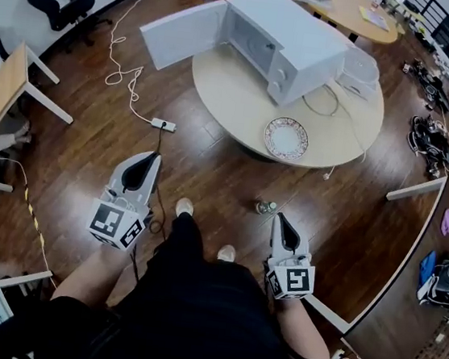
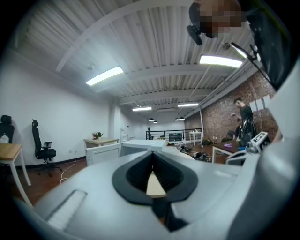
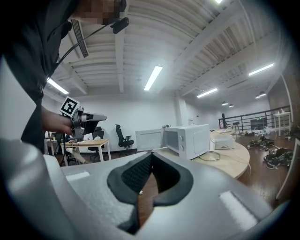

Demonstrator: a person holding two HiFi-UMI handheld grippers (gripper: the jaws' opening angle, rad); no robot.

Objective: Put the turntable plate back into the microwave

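A white microwave (image 1: pixel 286 44) stands on the round beige table (image 1: pixel 234 103) with its door (image 1: pixel 181 33) swung wide open to the left. The patterned turntable plate (image 1: pixel 286 137) lies flat on the table near its front edge, right of the oven's front. My left gripper (image 1: pixel 153 156) and right gripper (image 1: pixel 280 216) hang over the wooden floor close to my legs, well short of the table, both shut and empty. The right gripper view looks past its shut gripper (image 3: pixel 151 161) at the microwave (image 3: pixel 192 138). The left gripper (image 2: pixel 152 161) faces the open door (image 2: pixel 103 153).
A white appliance (image 1: pixel 358 69) with a coiled cable sits behind the microwave. A power strip (image 1: pixel 163 124) and cord lie on the floor left of the table, and a small bottle (image 1: pixel 266 207) lies by my feet. Desks (image 1: pixel 4 91) and an office chair (image 1: pixel 59 4) stand at the left.
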